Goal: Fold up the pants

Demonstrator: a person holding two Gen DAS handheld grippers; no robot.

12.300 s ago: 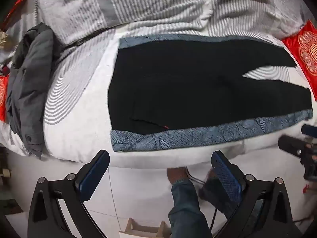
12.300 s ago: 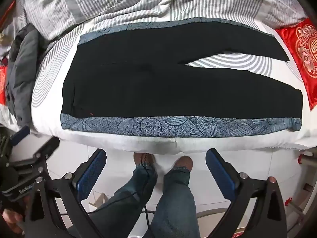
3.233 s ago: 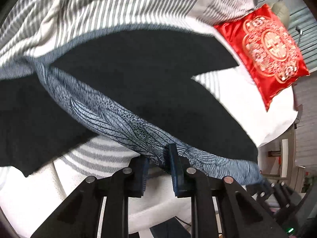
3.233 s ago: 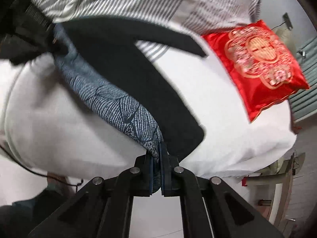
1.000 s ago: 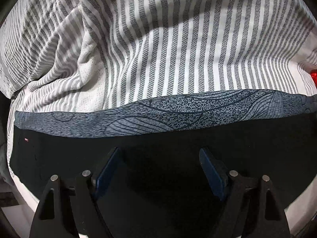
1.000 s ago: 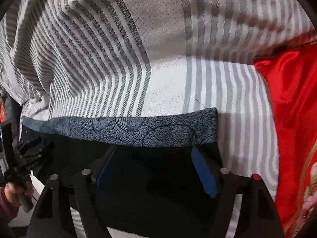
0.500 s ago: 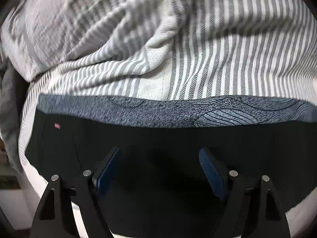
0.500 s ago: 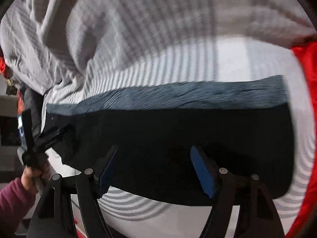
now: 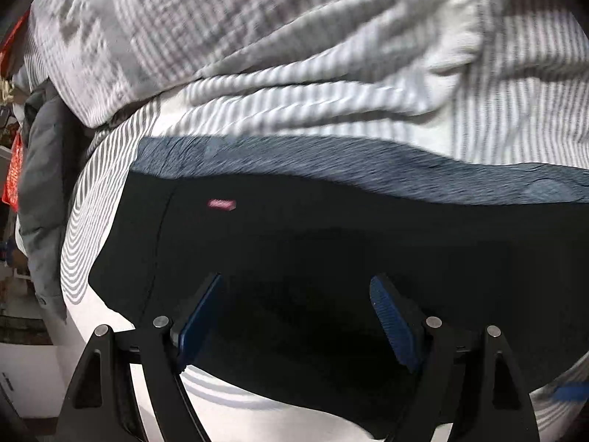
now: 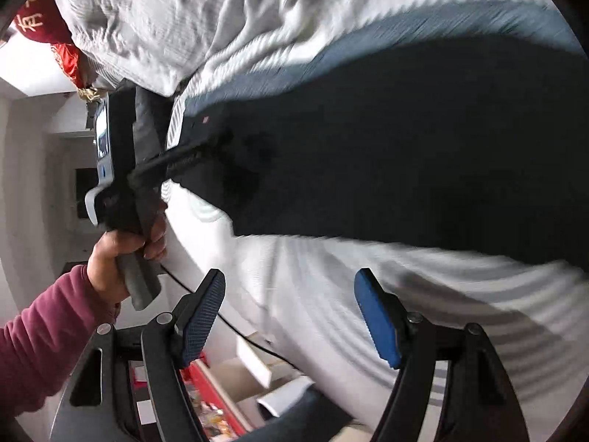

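Setting: a bed [image 9: 110, 243] dressed in white sheeting with grey curved stripes, a rumpled grey-striped duvet [image 9: 294, 48] heaped along its far side, a grey garment [image 9: 40, 169] bundled at the left edge, and a red cushion [image 10: 40, 18] with gold characters at the far corner in the right wrist view; the characters are too cropped to read.

Item 1, pants [image 9: 331, 258]: black with a blue-grey patterned side band [image 9: 331, 162]. They lie flat on the sheet as one long panel, the band along the far edge next to the duvet. A second ago both of your tools hung close over that far edge; now the waist end and the near edge show as well, so you have backed off. Earlier still the two legs lay apart; they now sit one on the other. Judged from this, the lengthwise fold is done and the crosswise folds remain.

Item 2, left gripper [image 9: 294, 316]: jaws spread wide, nothing between them, hovering over the black cloth near the waist.

Item 3, right gripper [image 10: 291, 313]: jaws equally wide, empty, over bare sheet at the bed's near edge, swung toward your left hand [image 10: 121, 254].

Markings: a small pink-red tag [image 9: 221, 204] near the waistband, blurred beyond reading. No brand legible anywhere.
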